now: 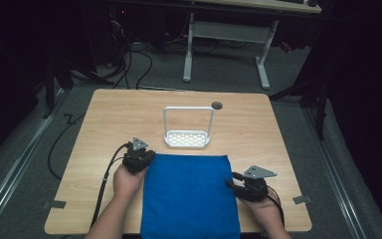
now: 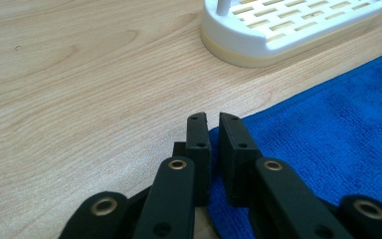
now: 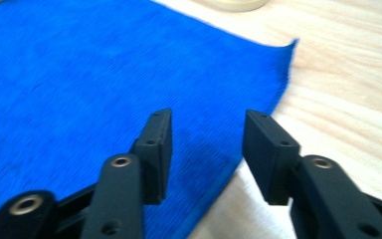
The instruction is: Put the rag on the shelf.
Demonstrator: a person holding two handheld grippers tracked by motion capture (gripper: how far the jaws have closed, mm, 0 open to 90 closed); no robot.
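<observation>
left gripper [image 2: 213, 119] fingers pinch blue towel [image 2: 328, 139]; right gripper [image 3: 206, 122] gapes.

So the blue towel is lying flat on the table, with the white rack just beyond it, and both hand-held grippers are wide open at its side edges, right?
Not quite. The right hand-held gripper is open over the blue towel edge, as the right gripper view shows. The left hand-held gripper has its jaws nearly closed, with a slim gap, at the towel's corner, as the left gripper view shows. The white rack does stand just beyond the towel on the table.
</observation>
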